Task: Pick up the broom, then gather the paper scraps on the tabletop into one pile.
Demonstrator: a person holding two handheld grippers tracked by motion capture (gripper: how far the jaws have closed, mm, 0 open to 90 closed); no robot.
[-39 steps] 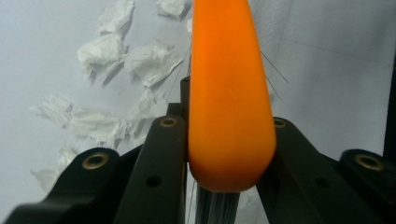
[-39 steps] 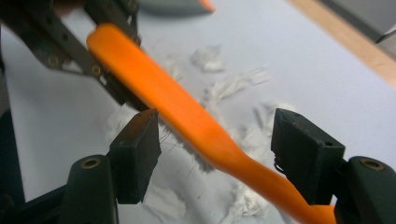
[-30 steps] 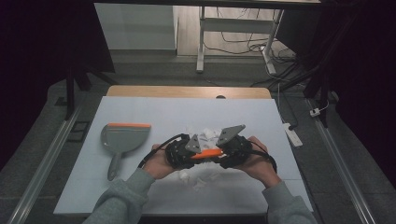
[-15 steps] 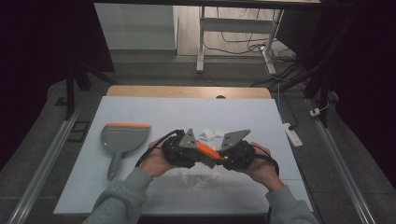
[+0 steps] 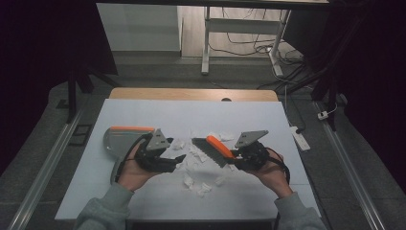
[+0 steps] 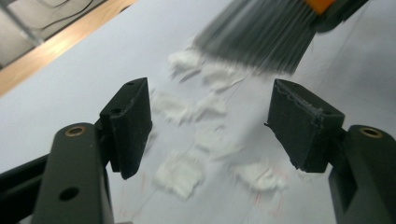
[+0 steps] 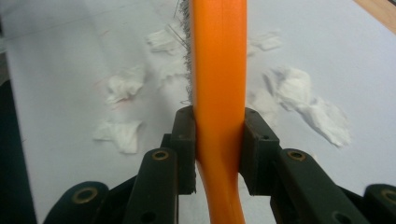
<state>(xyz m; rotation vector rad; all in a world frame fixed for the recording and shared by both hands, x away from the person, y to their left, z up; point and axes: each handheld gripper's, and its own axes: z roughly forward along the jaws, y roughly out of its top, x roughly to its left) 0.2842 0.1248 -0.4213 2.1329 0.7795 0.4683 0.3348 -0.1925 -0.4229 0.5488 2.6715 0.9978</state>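
A hand brush [image 5: 213, 149] with an orange handle [image 7: 218, 70] and grey bristles [image 6: 261, 37] hangs just above the white table [image 5: 143, 112]. My right gripper [image 5: 233, 160] [image 7: 219, 144] is shut on its handle. Torn white paper scraps [image 5: 191, 181] [image 6: 182, 173] [image 7: 122, 133] lie scattered under and around the brush. My left gripper [image 5: 180, 162] [image 6: 210, 126] is to the left of the brush. Its jaws have just been opening and stand wide with nothing gripped; scraps lie on the table beyond them. A grey dustpan [image 5: 117, 139] with an orange rim rests left of that hand.
The table's far edge is a wooden strip [image 5: 191, 94]. A white power strip [image 5: 299, 139] lies on the floor off the right side. A metal frame and cables stand beyond the table. Bare white surface stretches toward the far edge.
Both grippers were together at the brush in the table's middle. The left one has let go and moved left toward the dustpan; the right one now carries the brush alone.
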